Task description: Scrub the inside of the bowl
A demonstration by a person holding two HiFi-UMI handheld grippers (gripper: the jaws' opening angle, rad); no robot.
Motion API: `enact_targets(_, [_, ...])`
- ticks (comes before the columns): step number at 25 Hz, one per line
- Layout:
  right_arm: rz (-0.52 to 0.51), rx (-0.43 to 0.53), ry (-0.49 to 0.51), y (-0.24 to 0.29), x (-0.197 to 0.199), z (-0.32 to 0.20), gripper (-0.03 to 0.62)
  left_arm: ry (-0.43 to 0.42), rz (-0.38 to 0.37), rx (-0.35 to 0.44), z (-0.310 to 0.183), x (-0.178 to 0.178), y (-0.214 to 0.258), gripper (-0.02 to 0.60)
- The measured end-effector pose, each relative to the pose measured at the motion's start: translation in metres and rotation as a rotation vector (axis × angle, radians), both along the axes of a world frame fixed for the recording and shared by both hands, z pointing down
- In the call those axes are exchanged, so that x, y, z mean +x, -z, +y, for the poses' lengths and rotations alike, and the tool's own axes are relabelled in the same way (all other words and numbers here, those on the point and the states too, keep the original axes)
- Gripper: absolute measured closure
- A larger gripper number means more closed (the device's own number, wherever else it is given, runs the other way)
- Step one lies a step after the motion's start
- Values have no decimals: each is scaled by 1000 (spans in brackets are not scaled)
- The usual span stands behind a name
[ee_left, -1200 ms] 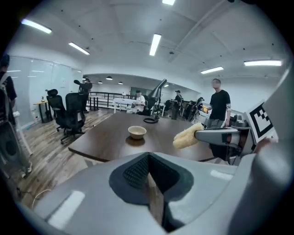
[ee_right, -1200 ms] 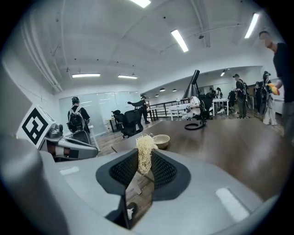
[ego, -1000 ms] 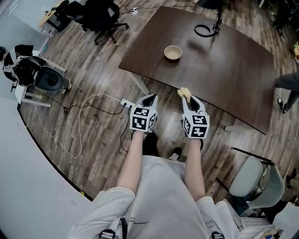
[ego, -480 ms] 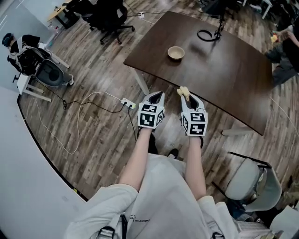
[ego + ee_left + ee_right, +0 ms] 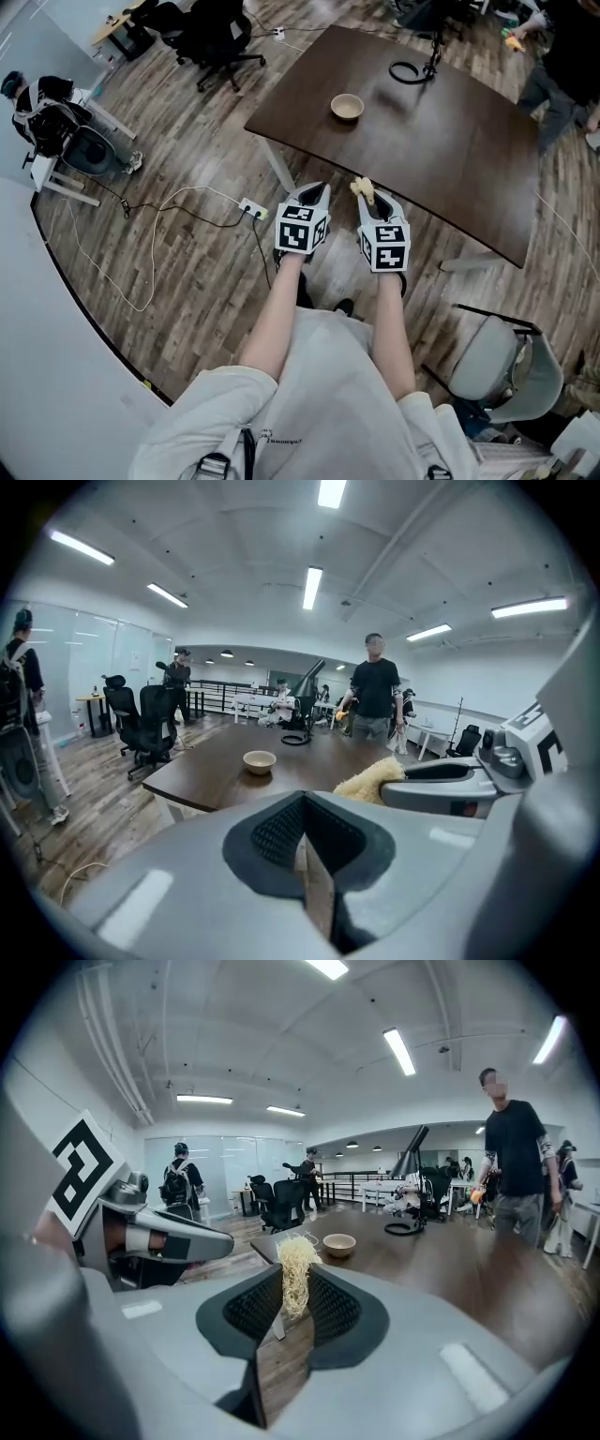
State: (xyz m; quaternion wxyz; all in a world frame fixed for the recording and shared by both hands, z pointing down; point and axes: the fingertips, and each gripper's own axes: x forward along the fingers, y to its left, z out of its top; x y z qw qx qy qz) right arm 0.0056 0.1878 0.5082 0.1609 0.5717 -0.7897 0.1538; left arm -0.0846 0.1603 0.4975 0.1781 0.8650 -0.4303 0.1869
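Small beige round bowl stands upright on the dark brown wooden tabletop, nothing touching it. Both tongs are well apart from the bowl, on the person's side of it, at the tabletop's near edge. Right tongs are clamped on a pale yellow fibrous scrub pad; its tuft sticks out past the tips toward the bowl. Left tongs are pressed together with nothing between them. A black cable coil lies beyond the bowl.

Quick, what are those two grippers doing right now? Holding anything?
Left gripper: shut, empty.
Right gripper: shut on a yellowish fibrous scrubber.
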Motion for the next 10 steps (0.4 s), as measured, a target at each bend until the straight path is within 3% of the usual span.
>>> enact_targets(10, [1, -15, 30, -11, -2, 20, 490, -1, 7, 50, 22, -2, -2, 580])
